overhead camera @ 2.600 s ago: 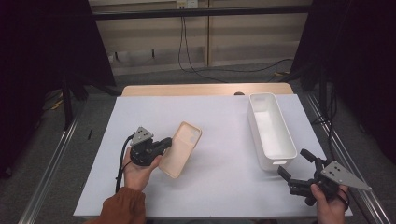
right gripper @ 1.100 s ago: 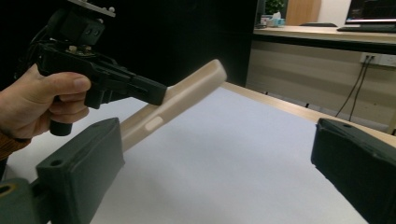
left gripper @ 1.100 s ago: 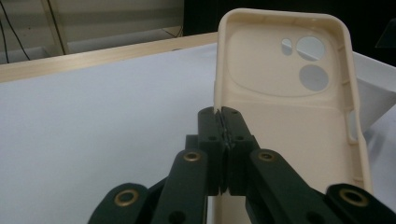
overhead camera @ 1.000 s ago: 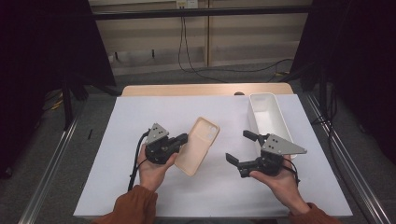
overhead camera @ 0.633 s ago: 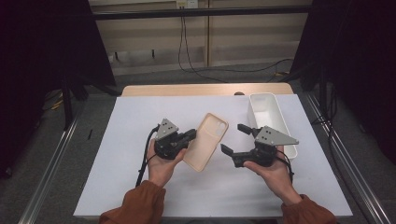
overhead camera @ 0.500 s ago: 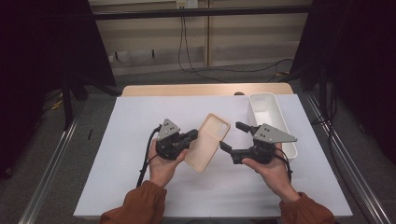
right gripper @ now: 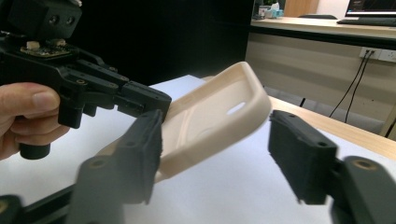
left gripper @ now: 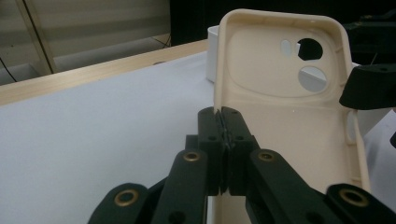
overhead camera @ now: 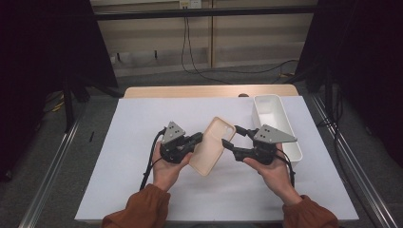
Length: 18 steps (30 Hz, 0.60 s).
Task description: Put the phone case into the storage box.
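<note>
Handover in progress, centre of the high view. We've got the left gripper [overhead camera: 194, 140] clenched on the long edge of the cream phone case [overhead camera: 212, 145]; in the left gripper view its jaws are pinched flat on the case's side wall, with the camera cutouts up at the top right of the frame. The case hangs tilted above the white table cover [overhead camera: 133, 123], between our two hands.

The right gripper [overhead camera: 233, 138] comes in from the right of the frame. Its jaws have just been closing and now straddle the case's rounded corner, but the right gripper view shows a clear gap on the right-hand side, so nothing is gripped there yet.

Our read: we're at the second-grip step. Next move calls for the right jaws to finish closing on the case's far edge, square to the wall, before the left lets go. The white bin [overhead camera: 274, 118] sits just behind the right hand, likely the drop spot.
</note>
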### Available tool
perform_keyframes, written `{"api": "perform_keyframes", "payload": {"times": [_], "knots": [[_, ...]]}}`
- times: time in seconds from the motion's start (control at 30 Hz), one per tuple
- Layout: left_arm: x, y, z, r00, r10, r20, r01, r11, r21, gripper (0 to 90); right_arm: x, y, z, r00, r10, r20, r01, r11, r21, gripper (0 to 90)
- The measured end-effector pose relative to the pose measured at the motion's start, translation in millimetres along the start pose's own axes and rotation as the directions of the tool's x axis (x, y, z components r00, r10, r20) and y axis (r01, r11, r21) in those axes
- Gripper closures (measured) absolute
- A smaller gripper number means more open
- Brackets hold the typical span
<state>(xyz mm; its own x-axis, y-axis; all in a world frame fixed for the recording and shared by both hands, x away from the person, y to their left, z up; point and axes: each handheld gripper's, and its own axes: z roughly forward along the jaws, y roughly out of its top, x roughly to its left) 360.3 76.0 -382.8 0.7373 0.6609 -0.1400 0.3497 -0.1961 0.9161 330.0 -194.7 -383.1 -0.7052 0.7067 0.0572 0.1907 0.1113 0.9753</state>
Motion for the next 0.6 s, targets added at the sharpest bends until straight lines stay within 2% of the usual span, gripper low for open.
{"api": "perform_keyframes", "payload": {"times": [0.17, 0.6], "knots": [[-1.3, 0.3, -1.6, 1.0000, 0.006, 0.002, -0.006, 1.0000, -0.004, 88.2, -0.5, -1.4, 1.1, 0.9999, 0.008, -0.013, -0.008, 1.000, 0.012, 46.0], [-7.6, 1.1, -8.1, 0.9998, 0.022, -0.004, -0.022, 0.9991, -0.037, 88.1, -4.0, -1.4, -1.5, 0.9999, 0.008, 0.014, -0.009, 1.000, 0.015, 57.3]]}}
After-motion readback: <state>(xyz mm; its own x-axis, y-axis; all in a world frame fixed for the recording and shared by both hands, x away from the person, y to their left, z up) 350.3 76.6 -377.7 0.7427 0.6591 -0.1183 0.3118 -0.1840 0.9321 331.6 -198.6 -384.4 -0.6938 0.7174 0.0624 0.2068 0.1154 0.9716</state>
